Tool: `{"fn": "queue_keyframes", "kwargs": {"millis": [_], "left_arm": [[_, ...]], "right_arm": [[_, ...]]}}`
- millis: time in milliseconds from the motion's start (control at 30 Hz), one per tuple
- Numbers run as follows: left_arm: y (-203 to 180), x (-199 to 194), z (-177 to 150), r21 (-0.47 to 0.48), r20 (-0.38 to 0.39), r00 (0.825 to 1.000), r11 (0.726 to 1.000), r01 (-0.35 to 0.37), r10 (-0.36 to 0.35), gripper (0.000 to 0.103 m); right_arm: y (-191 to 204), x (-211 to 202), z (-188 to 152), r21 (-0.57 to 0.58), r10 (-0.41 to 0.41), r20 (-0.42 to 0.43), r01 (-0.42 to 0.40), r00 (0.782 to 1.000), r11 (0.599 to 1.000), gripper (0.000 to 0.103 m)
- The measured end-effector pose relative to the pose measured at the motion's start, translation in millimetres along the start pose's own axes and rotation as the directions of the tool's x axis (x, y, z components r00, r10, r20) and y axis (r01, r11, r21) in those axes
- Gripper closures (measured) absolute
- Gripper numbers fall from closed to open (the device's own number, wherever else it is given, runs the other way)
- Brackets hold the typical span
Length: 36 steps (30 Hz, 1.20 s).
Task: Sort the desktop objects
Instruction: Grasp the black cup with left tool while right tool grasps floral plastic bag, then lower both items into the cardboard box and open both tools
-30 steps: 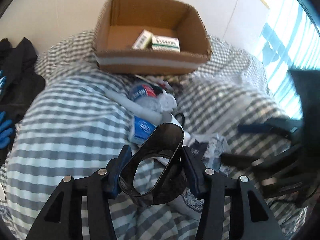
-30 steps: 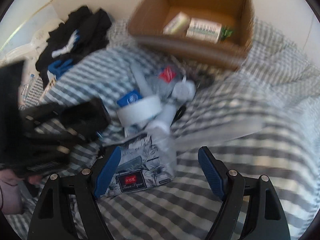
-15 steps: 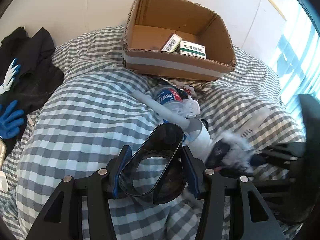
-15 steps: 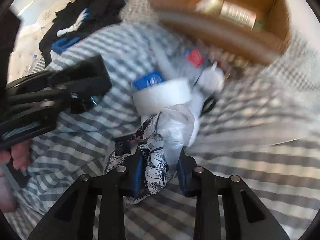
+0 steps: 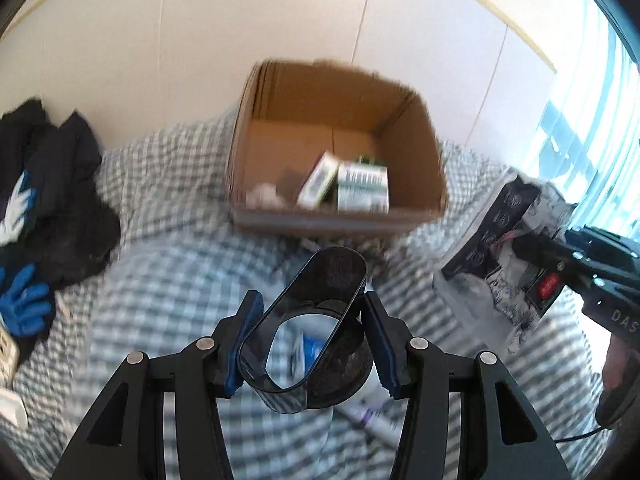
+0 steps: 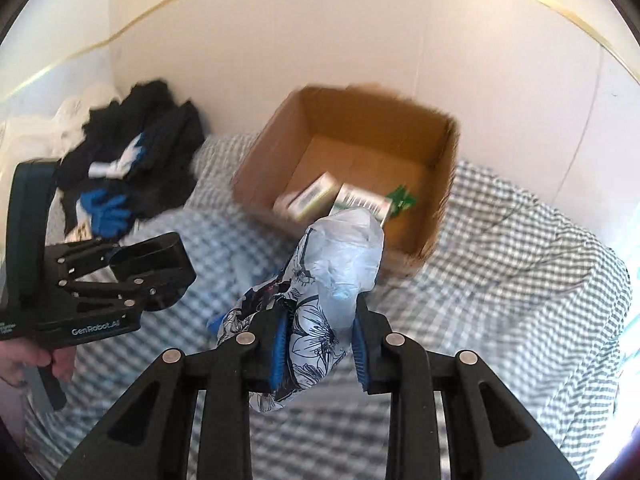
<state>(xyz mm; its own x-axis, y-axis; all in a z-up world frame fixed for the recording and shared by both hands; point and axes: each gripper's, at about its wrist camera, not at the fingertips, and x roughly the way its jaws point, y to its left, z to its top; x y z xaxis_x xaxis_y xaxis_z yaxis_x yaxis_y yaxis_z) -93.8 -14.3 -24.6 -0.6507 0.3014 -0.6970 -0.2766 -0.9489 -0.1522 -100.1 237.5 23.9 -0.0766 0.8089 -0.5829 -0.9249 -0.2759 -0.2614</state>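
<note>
Left tool clamped on dark translucent oval plastic cup. Right tool squeezed tight on floral-print soft tissue pack, lifted off the grey-white checked bed cover. Open brown cardboard box sits at the bed's far edge by the wall, small cartons inside.

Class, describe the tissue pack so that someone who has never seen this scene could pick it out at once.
Find the open cardboard box on the checked bedspread. In front of it, the right hand-held gripper pinches the tissue pack. Unlike the stiff cartons in the box, it is soft, crumpled plastic printed with dark flowers.
</note>
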Motion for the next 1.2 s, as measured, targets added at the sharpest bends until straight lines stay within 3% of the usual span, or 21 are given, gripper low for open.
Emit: {"fn": "queue_keyframes", "kwargs": {"millis": [267, 633, 900, 1200], "left_arm": [[-7.2, 13.5, 69.0, 0.007, 0.094, 0.995, 0.999, 0.041, -0.042, 0.051], [-3.7, 104.4, 146.6, 0.045, 0.13, 0.992, 0.999, -0.004, -0.002, 0.051], [3.7, 174.2, 170.0, 0.077, 0.103, 0.994, 0.997, -0.029, 0.021, 0.051], [12.0, 208.4, 169.7, 0.13, 0.058, 0.998, 0.991, -0.025, 0.018, 0.047]], "right_arm": [[-28.2, 17.1, 48.8, 0.006, -0.072, 0.054, 0.072, 0.996, 0.997, 0.077], [-68.6, 110.6, 108.5, 0.016, -0.124, 0.031, 0.123, 0.992, 0.992, 0.077], [-85.7, 188.7, 144.2, -0.029, -0.133, -0.021, 0.132, 0.991, 0.991, 0.076], [-95.4, 210.0, 149.5, -0.01, -0.105, 0.011, 0.106, 0.994, 0.994, 0.055]]}}
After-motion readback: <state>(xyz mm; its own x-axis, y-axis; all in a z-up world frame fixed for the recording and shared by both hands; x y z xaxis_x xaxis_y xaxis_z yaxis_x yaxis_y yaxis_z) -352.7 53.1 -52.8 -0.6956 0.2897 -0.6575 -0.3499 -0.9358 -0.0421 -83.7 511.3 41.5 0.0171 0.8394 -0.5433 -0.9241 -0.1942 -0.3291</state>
